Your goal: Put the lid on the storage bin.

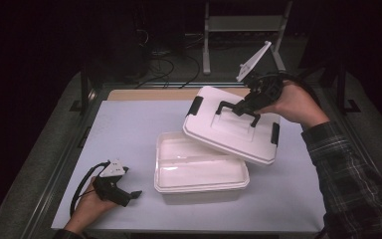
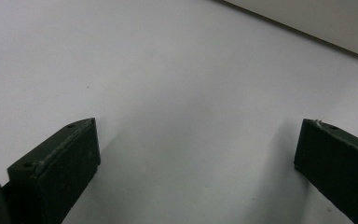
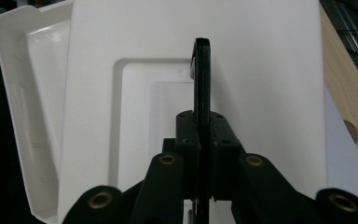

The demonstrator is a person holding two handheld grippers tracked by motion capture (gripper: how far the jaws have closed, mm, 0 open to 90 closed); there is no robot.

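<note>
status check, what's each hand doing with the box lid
Right tongs shut on lid handle, lid lifted, tilted over open box. Left tongs open, empty, on table. Nothing in the way.

The lid [image 1: 231, 129] hangs tilted over the box's [image 1: 199, 172] far right corner, on the table [image 1: 129, 129].

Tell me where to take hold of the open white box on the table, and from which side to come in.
Grip the white box by the rim of its long near wall, coming straight down from above. It stands open, so that thin wall probably fits between open jaws. The left claw rests open beside it, while the right claw is shut on the handle of the lid.
</note>
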